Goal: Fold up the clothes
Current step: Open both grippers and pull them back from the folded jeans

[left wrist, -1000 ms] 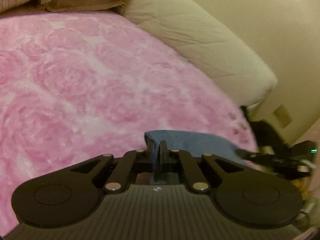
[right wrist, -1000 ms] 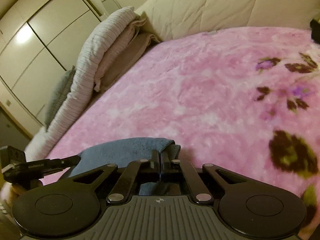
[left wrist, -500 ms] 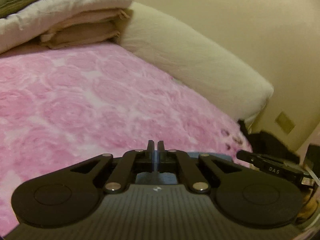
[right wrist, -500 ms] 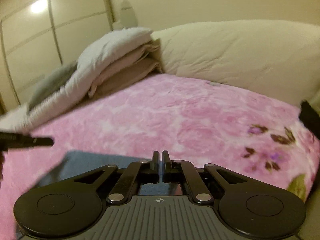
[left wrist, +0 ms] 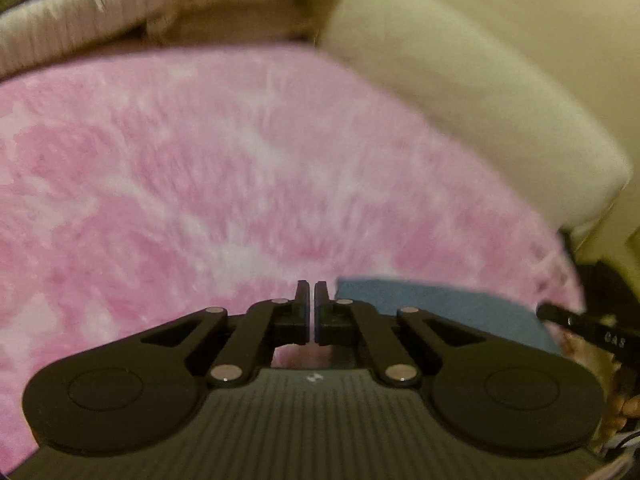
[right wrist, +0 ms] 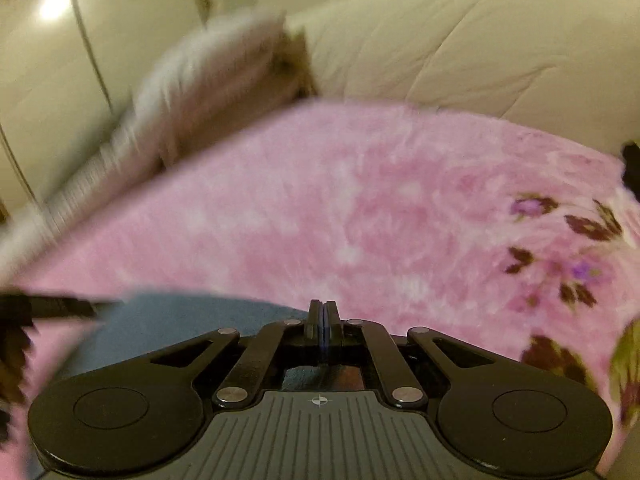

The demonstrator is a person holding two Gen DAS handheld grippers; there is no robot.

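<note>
1. Looking along my left gripper [left wrist: 312,294], I see its jaws drawn together with only a thin slit between them and pink showing through it, so it is clenched on nothing.
2. My right gripper [right wrist: 323,312] is clenched too; a thin bluish sliver sits in the seam between its pads, but I cannot tell whether that is cloth.
3. Lying flat on the pink fleece blanket [left wrist: 200,184], the blue garment [left wrist: 440,304] sits near me, just right of the left gripper's tips and left of the right one's in its own view [right wrist: 180,320].
4. At the far side, a cream quilt [right wrist: 460,48] runs along the blanket's edge, with a stack of folded bedding [left wrist: 160,4] to its left.
5. Both views are motion-blurred, the right more so.
</note>
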